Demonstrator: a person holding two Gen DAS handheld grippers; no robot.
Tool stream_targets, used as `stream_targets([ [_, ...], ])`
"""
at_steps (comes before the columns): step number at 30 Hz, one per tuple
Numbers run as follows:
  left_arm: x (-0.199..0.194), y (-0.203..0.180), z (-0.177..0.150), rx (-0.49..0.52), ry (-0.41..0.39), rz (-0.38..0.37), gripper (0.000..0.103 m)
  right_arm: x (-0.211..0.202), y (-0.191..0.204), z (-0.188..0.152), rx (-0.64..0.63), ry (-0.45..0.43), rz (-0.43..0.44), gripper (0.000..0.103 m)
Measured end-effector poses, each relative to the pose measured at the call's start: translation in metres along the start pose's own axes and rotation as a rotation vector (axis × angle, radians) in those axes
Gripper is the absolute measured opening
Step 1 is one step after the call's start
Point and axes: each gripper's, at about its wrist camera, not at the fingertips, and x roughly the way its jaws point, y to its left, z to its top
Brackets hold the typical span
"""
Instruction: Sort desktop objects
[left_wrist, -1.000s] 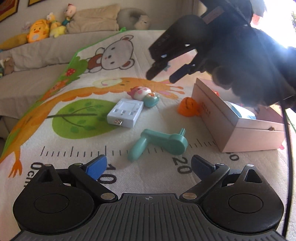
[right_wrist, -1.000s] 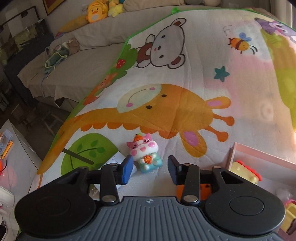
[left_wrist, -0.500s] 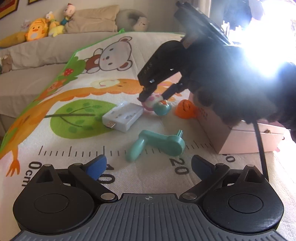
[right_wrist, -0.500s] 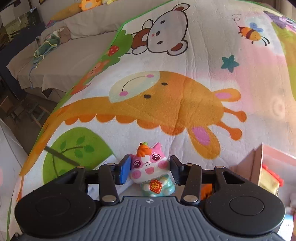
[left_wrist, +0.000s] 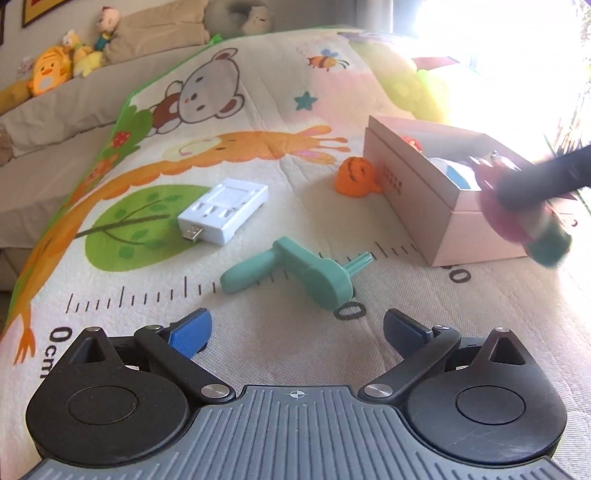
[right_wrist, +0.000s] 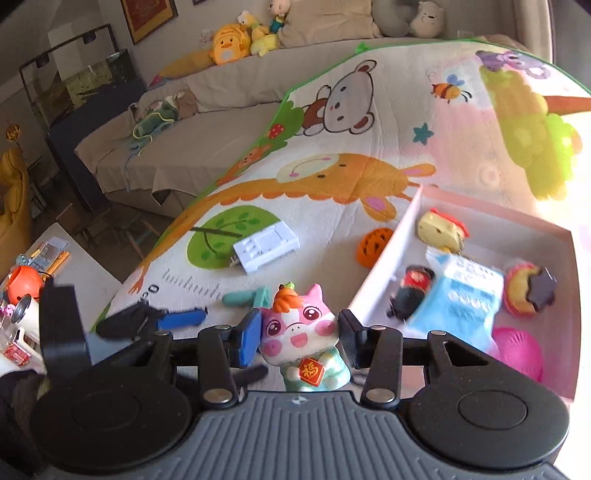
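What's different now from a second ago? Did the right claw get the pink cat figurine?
Yes. The right claw came down onto the pink cat figurine, shut on it, and lifted it off the mat to beside the pink box, not yet in it. The left claw stayed open and low. The white charger, teal crank and orange pumpkin toy stayed put.

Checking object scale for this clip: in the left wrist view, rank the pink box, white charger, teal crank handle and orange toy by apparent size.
1. pink box
2. teal crank handle and white charger: look alike, not ranked
3. orange toy, farther from the camera
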Motion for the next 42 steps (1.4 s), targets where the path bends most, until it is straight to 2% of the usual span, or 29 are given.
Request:
stream_targets([
  [5,-0.004,-0.007,0.004,-0.018,-0.024,0.019,0.102,-0.017,-0.022,-0.058,0.031,0.015,-0.111,0.045],
  [9,-0.004,-0.015,0.014,-0.023,-0.044,0.028,0.102,-0.015,-0.033,-0.086,0.039,-0.041,-0.247,0.048],
  [11,0.001,-0.02,0.019,-0.022,-0.033,0.039,0.101,-0.016,-0.035,-0.095,0.062,-0.072,-0.236,0.053],
  [12,0.004,-0.021,0.02,-0.022,-0.025,0.045,0.099,-0.017,-0.035,-0.097,0.072,-0.087,-0.227,0.06],
  [15,0.019,-0.025,0.026,-0.033,0.023,0.073,0.084,-0.018,-0.032,-0.103,0.069,-0.141,-0.231,0.068],
  [18,0.026,-0.025,0.029,-0.045,0.035,0.089,0.081,-0.017,-0.026,-0.11,0.031,-0.166,-0.242,0.073],
  [20,0.024,-0.026,0.029,-0.038,0.03,0.086,0.068,-0.017,-0.024,-0.115,0.013,-0.184,-0.255,0.076],
  [21,0.023,-0.026,0.029,-0.03,0.03,0.082,0.056,-0.017,-0.024,-0.116,0.015,-0.189,-0.256,0.077],
  [22,0.02,-0.027,0.028,-0.017,0.03,0.082,0.053,-0.016,-0.026,-0.117,0.027,-0.193,-0.255,0.077],
  [27,0.004,-0.031,0.014,0.031,0.033,0.051,0.053,-0.016,-0.035,-0.121,0.093,-0.197,-0.263,0.078],
  [34,-0.04,-0.046,-0.023,0.127,0.051,-0.119,0.054,-0.02,-0.032,-0.123,0.085,-0.201,-0.272,0.081],
  [38,-0.053,-0.046,-0.035,0.132,0.048,-0.117,0.056,-0.021,-0.029,-0.122,0.071,-0.204,-0.263,0.083],
  [42,-0.051,-0.035,-0.035,0.105,0.042,-0.036,0.075,-0.018,-0.023,-0.12,0.051,-0.19,-0.255,0.084],
])
